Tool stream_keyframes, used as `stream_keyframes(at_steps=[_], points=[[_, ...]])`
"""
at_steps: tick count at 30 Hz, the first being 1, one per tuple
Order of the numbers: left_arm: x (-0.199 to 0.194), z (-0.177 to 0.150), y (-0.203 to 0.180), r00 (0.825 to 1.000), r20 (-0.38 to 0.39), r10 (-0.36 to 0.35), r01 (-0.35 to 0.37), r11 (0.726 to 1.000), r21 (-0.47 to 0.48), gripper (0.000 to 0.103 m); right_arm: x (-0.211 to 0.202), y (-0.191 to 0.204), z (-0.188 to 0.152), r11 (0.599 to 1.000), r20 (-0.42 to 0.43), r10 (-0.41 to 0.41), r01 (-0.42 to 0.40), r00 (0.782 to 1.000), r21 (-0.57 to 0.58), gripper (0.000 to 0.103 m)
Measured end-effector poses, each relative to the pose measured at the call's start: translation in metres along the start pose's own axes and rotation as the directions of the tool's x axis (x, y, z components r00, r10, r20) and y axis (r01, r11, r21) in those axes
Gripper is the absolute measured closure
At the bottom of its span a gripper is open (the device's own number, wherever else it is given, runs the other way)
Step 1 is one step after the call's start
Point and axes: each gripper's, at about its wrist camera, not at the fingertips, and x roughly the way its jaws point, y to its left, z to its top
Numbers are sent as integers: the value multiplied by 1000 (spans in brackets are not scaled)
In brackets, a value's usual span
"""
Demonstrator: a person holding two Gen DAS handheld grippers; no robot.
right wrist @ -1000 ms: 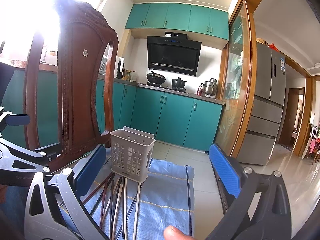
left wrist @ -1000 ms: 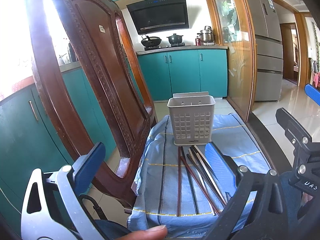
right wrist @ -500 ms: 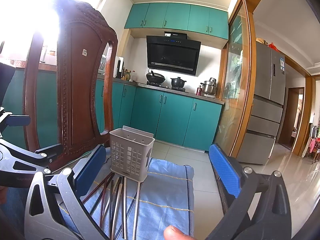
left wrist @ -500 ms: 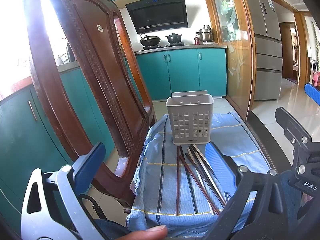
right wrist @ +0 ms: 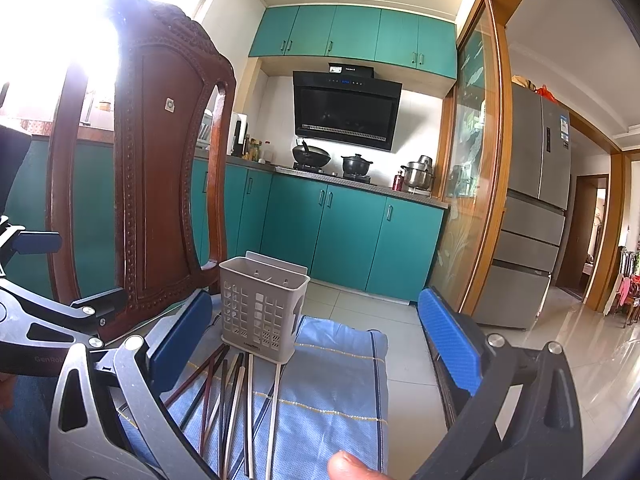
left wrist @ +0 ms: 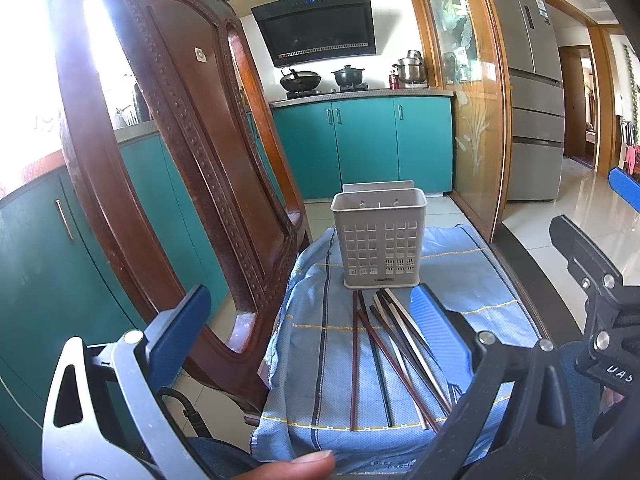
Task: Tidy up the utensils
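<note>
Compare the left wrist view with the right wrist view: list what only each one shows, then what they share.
Only the left wrist view: the holder's inside, bare as far as can be seen, and the near ends of the chopsticks at the cloth's front edge.

Only the right wrist view: the upper cabinets in full, and bottles on the counter.

Both: the holder upright on the blue cloth, chopsticks lying in front of it, the wooden chair back, the range hood, and both grippers, left and right, jaws open and holding nothing.
</note>
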Motion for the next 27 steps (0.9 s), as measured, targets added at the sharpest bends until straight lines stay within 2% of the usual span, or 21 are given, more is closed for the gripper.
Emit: stream_keyframes(at_steps=[27], points=[[-1, -1, 0, 1000, -2, -3, 3, 1000, -3, 4, -1, 2, 0, 1000, 0, 0, 0, 1000, -2, 2]])
